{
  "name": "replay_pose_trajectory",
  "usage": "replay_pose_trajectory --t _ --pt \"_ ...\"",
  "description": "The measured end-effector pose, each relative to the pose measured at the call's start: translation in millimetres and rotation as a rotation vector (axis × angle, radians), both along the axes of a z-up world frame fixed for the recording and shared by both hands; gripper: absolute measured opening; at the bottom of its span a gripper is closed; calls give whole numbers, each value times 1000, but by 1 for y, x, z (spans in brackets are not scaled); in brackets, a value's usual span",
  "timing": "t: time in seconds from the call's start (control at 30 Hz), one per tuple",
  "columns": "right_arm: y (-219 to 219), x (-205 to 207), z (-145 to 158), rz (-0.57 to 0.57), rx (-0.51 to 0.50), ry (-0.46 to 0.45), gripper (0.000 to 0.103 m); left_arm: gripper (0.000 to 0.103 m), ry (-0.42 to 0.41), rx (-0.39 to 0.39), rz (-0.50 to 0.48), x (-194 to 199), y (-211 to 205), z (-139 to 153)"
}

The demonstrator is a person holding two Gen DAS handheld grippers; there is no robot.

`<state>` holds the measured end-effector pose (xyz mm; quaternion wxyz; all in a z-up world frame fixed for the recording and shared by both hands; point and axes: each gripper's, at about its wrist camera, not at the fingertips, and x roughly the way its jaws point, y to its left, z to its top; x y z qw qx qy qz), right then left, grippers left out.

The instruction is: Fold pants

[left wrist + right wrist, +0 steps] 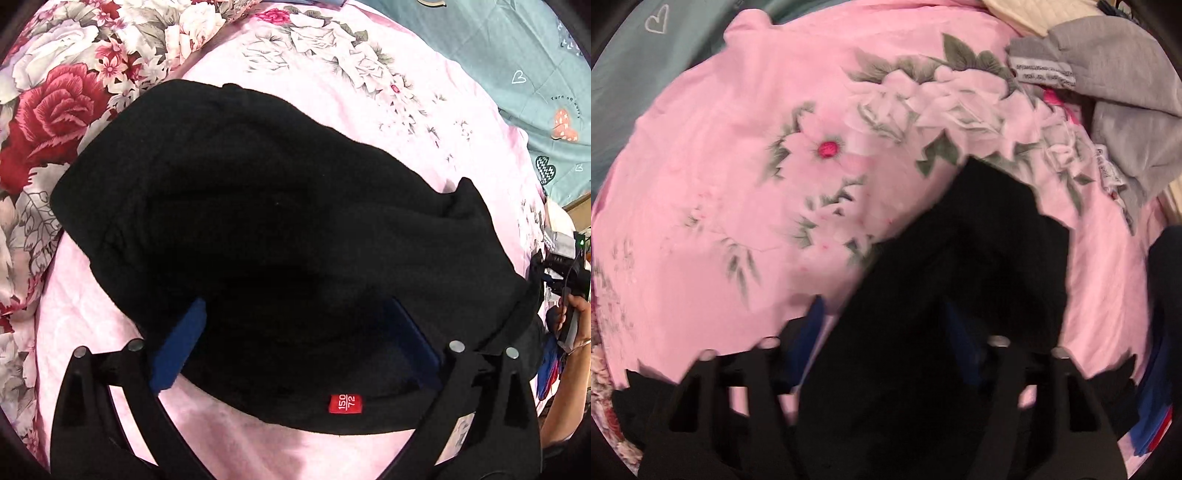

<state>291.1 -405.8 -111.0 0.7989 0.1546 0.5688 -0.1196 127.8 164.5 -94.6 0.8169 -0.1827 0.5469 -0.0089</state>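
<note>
**Both tongs at the pants, mid-fold**

The black pants (258,221) lie in a bunched heap on the pink sheet (332,92). A red tag (345,403) with numbers shows at the near edge, right by the left tongs (295,347).

The left tongs have their blue pads (181,343) set wide apart, with black cloth between them. The cloth hides the tips, so it is not clear if they pinch it or just sit over it. The right tongs (886,339) also have black cloth between their pads. That view is blurry, so their grip cannot be told either. It looks like a fold is in hand, with one part of the pants lifted near the right tongs.

Next, the lifted part likely needs to be laid flat over the rest, with the edges lined up. The heap is lumpy, so it may need a smooth-out too.

There is bare pink sheet past the pants in both views, so there is room to spread out. A flowered quilt (55,110) crowds the left side. Grey clothes (1115,92) sit at the far right, near the pants but not touching them.
</note>
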Motion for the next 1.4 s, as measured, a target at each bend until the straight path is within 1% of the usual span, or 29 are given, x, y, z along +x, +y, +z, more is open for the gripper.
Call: replay_pose_trajectory --t 0.03,0.07,0.1,0.13,0.17,0.2,0.23,0.27,0.3,0.37,0.4,0.43,0.47,0.5,0.6,0.63,0.67,0.7,0.77,0.8,0.87,0.9,0.97,1.0,1.07,1.13,1.27,1.3,1.4 --pt "-6 -3 0 -8 3 2 34 101 3 3 -2 -1 0 2" --pt "-16 -7 1 -16 43 -11 15 101 12 8 -5 1 -1 2" --pt "-26 -13 7 -34 61 -33 4 101 17 8 -5 2 0 3" --pt "-34 -22 17 -51 73 -79 4 101 21 6 -5 5 1 2" --pt "-44 -38 35 -57 89 -153 4 101 24 5 -6 5 2 2" --pt "-50 -51 47 -63 102 -201 4 101 26 8 -16 5 2 2" --pt "-57 -71 62 -65 123 -260 4 101 26 12 -24 6 2 2" --pt "-66 -102 79 -58 154 -331 4 101 24 16 -31 6 1 2" --pt "-71 -129 90 -49 168 -376 4 101 22 21 -37 6 3 2" --pt "-72 -170 101 -33 189 -427 4 101 19 21 -39 5 2 2" --pt "-76 -200 99 -25 215 -443 4 101 21 20 -35 4 2 2" --pt "-78 -220 93 -22 232 -436 4 101 23 21 -34 5 3 2" --pt "-80 -235 81 -25 248 -416 4 101 25 21 -33 4 4 2" --pt "-84 -253 62 -45 278 -390 4 101 29 25 -33 4 4 2" --pt "-96 -279 10 -130 328 -288 4 101 35 41 -34 3 2 2" --pt "-97 -284 0 -143 338 -269 5 101 35 44 -33 1 2 2" --pt "-97 -288 -6 -149 335 -263 9 101 35 45 -32 0 2 3" --pt "-94 -291 -5 -152 311 -261 25 101 28 46 -32 -4 3 4" --pt "-90 -300 8 -169 215 -284 50 101 -1 49 -34 -16 4 8" --pt "-90 -303 17 -164 188 -314 51 101 -12 51 -35 -20 4 9" --pt "-97 -306 26 -171 213 -360 53 101 -31 51 -34 -27 5 12" --pt "-102 -304 26 -186 209 -360 54 101 -32 44 -34 -29 6 12" --pt "-109 -297 30 -228 156 -347 54 101 -22 39 -28 -28 9 11" --pt "-108 -292 34 -211 134 -362 51 101 -16 37 -23 -28 10 11" --pt "-99 -280 44 -111 121 -423 45 101 -9 37 -20 -31 9 12" --pt "-91 -263 50 -36 61 -450 45 101 -21 20 -19 -37 9 16" --pt "-80 -228 35 71 -18 -365 44 101 -58 6 -40 -45 0 27" --pt "-79 -220 30 96 -38 -351 45 101 -62 4 -45 -46 -2 28" --pt "-77 -209 25 186 -49 -338 45 101 -57 -1 -61 -44 -12 28"
